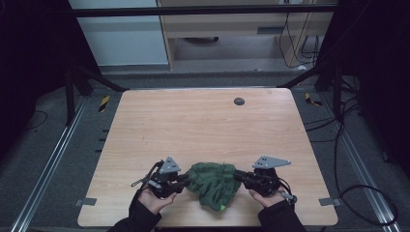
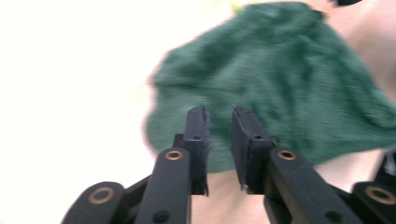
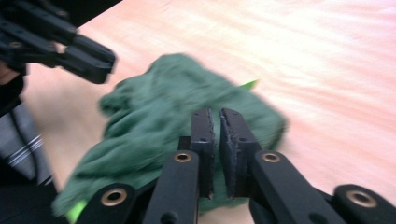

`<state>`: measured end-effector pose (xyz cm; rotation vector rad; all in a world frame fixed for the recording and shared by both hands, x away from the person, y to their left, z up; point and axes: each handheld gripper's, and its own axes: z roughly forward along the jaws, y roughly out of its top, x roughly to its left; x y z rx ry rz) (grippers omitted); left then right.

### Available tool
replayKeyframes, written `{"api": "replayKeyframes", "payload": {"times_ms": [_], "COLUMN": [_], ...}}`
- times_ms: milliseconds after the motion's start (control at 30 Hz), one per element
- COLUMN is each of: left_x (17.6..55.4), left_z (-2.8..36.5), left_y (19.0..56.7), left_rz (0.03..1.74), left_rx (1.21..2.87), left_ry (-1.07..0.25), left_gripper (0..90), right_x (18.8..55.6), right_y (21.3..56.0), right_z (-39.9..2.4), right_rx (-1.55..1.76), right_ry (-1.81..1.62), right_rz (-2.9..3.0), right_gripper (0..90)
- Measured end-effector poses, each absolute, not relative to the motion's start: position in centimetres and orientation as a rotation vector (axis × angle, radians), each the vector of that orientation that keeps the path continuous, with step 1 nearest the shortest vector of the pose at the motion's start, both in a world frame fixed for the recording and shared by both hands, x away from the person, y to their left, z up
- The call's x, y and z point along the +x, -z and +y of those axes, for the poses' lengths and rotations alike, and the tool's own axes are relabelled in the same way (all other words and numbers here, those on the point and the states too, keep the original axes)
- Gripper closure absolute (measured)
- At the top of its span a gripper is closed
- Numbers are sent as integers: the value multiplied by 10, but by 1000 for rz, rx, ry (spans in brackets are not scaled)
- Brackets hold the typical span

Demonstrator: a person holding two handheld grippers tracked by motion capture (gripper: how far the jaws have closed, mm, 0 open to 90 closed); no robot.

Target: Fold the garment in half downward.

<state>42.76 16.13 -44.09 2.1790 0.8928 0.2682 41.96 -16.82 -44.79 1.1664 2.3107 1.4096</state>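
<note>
Green cloth (image 1: 213, 183) is lying crumpled between the left tool (image 1: 186, 180) and right tool (image 1: 238, 175), both standing slightly open, gripping nothing.

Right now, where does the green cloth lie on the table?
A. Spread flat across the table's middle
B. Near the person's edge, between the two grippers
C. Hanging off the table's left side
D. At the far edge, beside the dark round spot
B: in the high view the green cloth sits bunched near the table's near edge, with the left gripper and the right gripper on either side.
</note>
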Motion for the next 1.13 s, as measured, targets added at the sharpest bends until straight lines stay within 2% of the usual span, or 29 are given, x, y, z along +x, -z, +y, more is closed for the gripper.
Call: {"api": "replayKeyframes", "payload": {"times_ms": [267, 500, 733, 767, 867, 900, 1133], "left_x": [441, 446, 449, 450, 451, 452, 455], "left_z": [190, 218, 240, 247, 255, 263, 278], "left_y": [445, 455, 458, 460, 463, 464, 466], "left_rz": [1006, 1080, 1138, 1149, 1167, 1193, 1230], "left_rx": [2129, 2094, 2057, 2060, 2053, 2041, 2016], "left_ry": [-334, -408, -451, -479, -503, -512, -544], "left_gripper": [614, 459, 402, 389, 371, 364, 321], "right_x": [429, 437, 441, 441, 442, 442, 443], "right_y": [455, 464, 469, 471, 473, 474, 478], "right_z": [-190, -213, -227, -232, -236, -240, -249], "right_rx": [1238, 1328, 1372, 1383, 1397, 1420, 1469], "right_ry": [-1342, -1228, -1163, -1145, -1133, -1124, -1085], "right_rz": [2199, 2124, 2071, 2059, 2047, 2039, 2011], "right_gripper": [698, 577, 497, 459, 424, 382, 298]}}
